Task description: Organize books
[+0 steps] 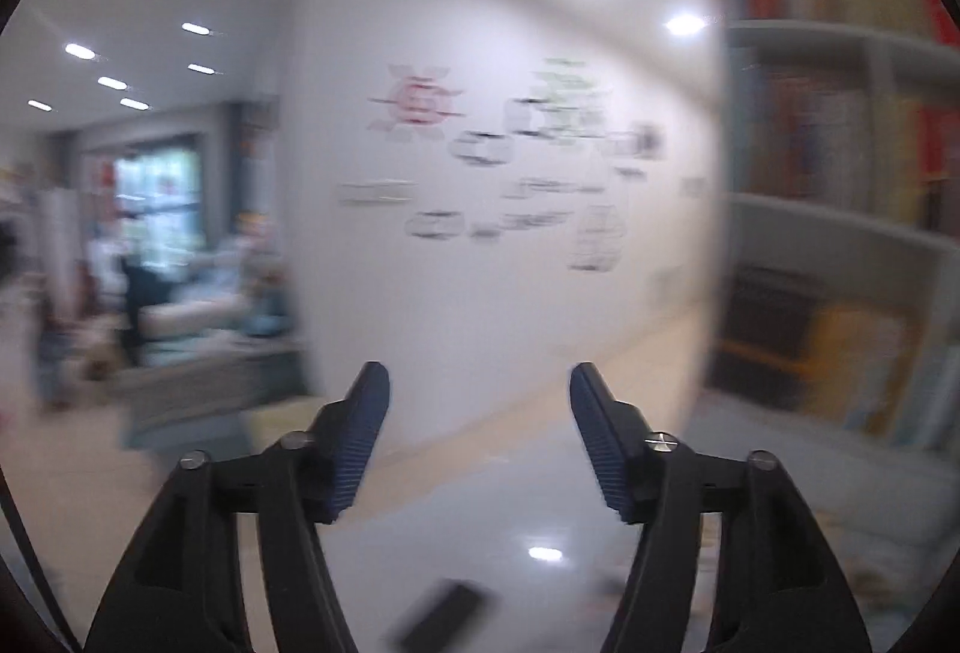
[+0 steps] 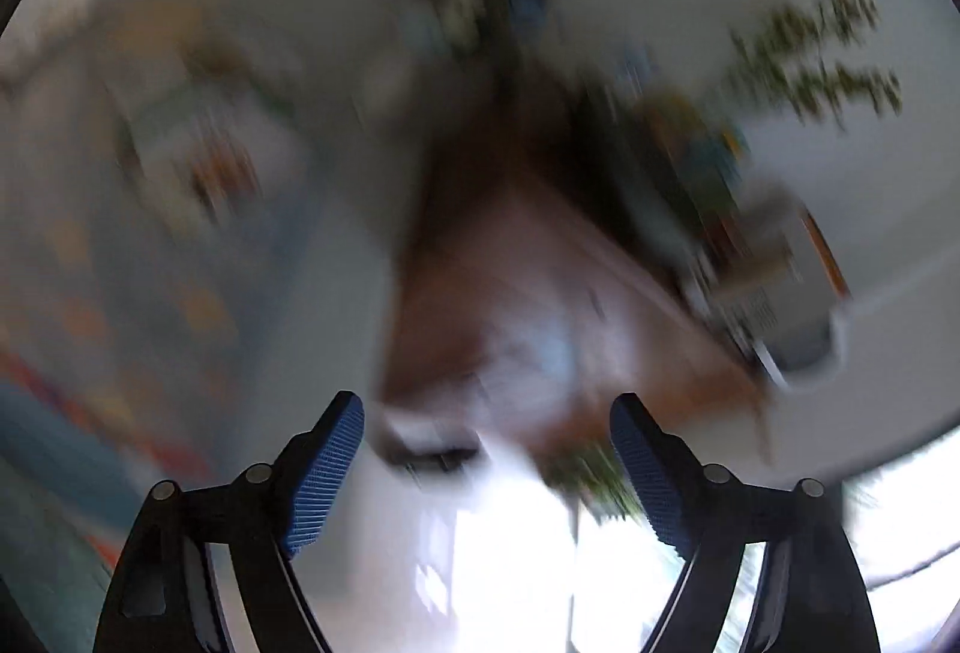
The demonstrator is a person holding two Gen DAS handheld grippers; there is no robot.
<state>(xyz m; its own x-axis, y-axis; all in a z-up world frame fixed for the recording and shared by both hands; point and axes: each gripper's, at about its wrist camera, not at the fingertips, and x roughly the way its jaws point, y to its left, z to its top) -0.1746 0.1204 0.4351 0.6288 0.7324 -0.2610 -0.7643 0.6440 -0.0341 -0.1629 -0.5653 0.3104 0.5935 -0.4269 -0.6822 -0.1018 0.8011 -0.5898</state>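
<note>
While jaws gape empty, left hand-held gripper (image 1: 480,383) points near-level.

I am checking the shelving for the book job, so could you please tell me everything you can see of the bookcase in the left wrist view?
The bookcase fills the right edge of the left wrist view, beside the white wall. It looks pale grey with a rounded end, horizontal shelves and an upright divider. Books stand upright on the upper shelves, with red, orange, yellow and cream spines. The lowest compartment holds dark and yellow items. Blur hides titles.
</note>
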